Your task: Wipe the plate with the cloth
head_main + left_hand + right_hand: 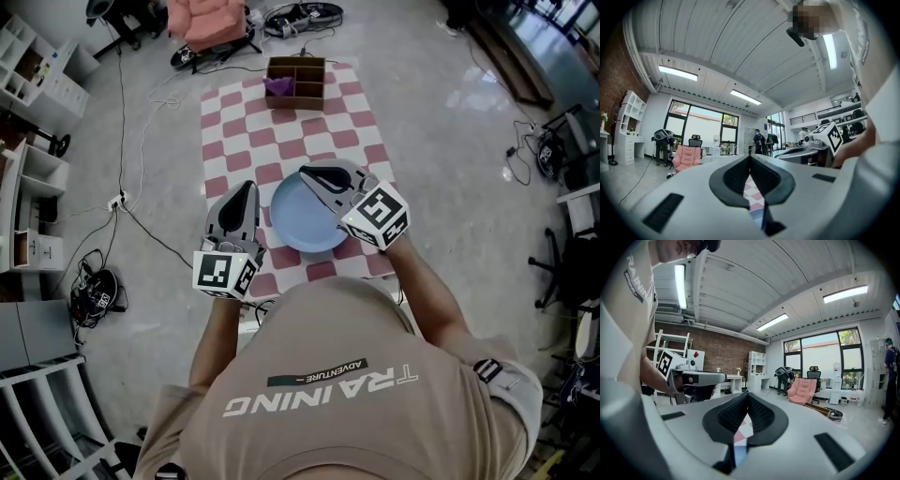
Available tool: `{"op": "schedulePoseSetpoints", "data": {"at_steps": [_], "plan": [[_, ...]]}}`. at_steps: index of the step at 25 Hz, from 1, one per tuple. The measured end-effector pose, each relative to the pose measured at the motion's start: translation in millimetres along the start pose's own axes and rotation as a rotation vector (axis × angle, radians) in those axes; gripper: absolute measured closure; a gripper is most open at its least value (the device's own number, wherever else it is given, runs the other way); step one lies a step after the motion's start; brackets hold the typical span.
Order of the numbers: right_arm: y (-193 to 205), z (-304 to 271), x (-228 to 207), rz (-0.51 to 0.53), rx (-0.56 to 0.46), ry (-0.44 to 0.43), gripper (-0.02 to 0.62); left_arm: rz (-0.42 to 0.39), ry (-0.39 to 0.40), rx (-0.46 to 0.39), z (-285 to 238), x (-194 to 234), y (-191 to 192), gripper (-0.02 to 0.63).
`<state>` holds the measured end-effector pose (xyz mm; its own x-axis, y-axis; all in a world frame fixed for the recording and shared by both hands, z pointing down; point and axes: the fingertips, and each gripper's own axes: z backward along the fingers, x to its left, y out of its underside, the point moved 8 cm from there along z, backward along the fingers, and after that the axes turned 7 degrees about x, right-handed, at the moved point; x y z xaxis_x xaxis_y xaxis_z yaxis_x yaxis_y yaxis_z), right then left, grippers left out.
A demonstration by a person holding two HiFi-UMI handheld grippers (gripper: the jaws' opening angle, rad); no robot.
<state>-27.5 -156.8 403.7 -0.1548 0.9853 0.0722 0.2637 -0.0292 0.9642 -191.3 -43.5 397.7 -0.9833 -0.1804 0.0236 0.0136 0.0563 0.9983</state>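
Observation:
A light blue plate (302,217) lies on the red-and-white checked table (234,127), close to its near edge. The purple cloth (278,86) sits in a compartment of the wooden box (323,81) at the far end of the table. My left gripper (249,186) hovers just left of the plate, pointing level, its pads (738,174) meeting with nothing between them. My right gripper (306,172) is raised over the plate's far right rim, shut and empty, pads (760,414) closed together. Each gripper view shows the other gripper: the right gripper (824,139) and the left gripper (693,378).
A pink armchair (208,22) and black cables (302,15) lie beyond the table's far end. White shelving (36,75) stands at the left, with a cable and floor socket (118,200) next to it. People stand by the far windows (757,141).

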Motion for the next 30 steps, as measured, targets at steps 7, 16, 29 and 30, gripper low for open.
{"op": "schedulePoseSetpoints", "data": {"at_steps": [7,16,29,30], "plan": [[-5.1,0.9,3.4,0.031,0.003,-0.001,0.578,-0.006,-0.004,0.004,3.4,0.3,-1.0,0.594],[0.8,9.2,4.4,0.014,0.019,0.001,0.578,0.001,0.020,0.025,1.4,-2.0,3.2,0.594],[17.7,16.9,10.6,-0.037,0.056,-0.017,0.578,0.023,0.040,0.088,3.6,-6.4,16.4,0.594],[21.0,18.2,13.0,-0.048,0.062,-0.022,0.578,0.028,0.042,0.096,4.9,-8.1,18.2,0.594]]}}
